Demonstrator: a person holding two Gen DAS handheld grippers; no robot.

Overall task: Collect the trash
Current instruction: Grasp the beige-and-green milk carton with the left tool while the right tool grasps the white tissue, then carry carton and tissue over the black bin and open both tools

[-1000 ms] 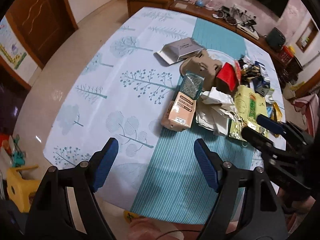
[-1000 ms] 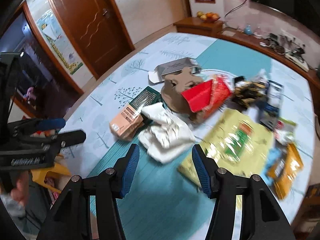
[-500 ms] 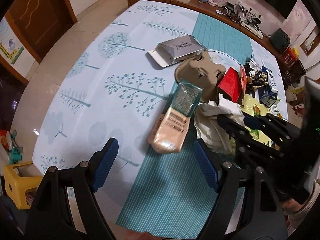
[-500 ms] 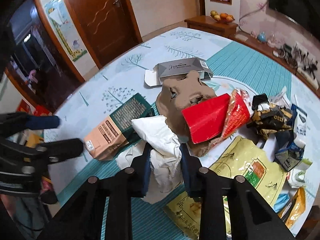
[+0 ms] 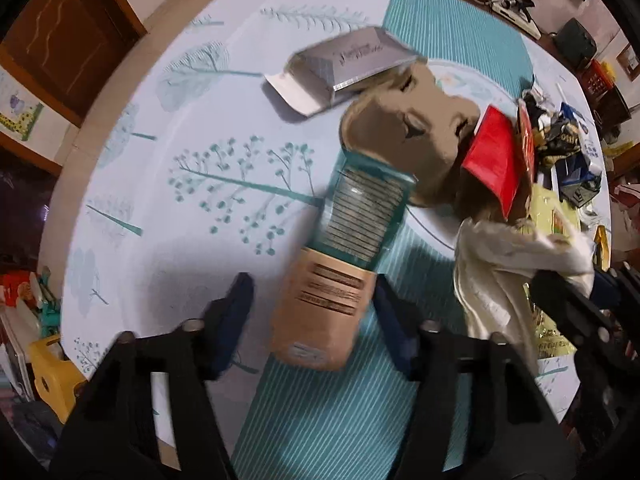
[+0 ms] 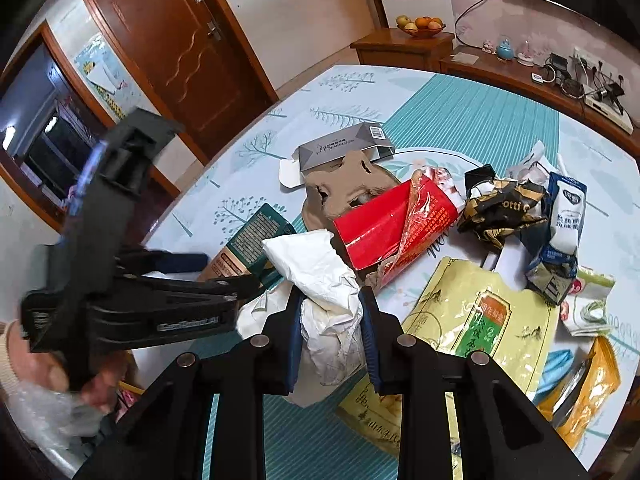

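Left claw (image 5: 312, 312) advanced, spread astride tan carton (image 5: 324, 312), blurred; right claw (image 6: 330, 336) pinching white paper (image 6: 324, 300).

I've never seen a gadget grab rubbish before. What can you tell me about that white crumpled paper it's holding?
The white paper is a crumpled, creased wad, soft and thin-looking. The right gripper is shut on its lower part, so the top bulges above the blue pads. Its loose end hangs over the yellow bag and the table. It sits beside the red carton.

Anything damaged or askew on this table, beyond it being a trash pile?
Mostly expected litter. The grey carton lies with an end flap hanging open, the red packet is torn, and the right gripper is shut on crumpled white paper. Nothing looks spilled.
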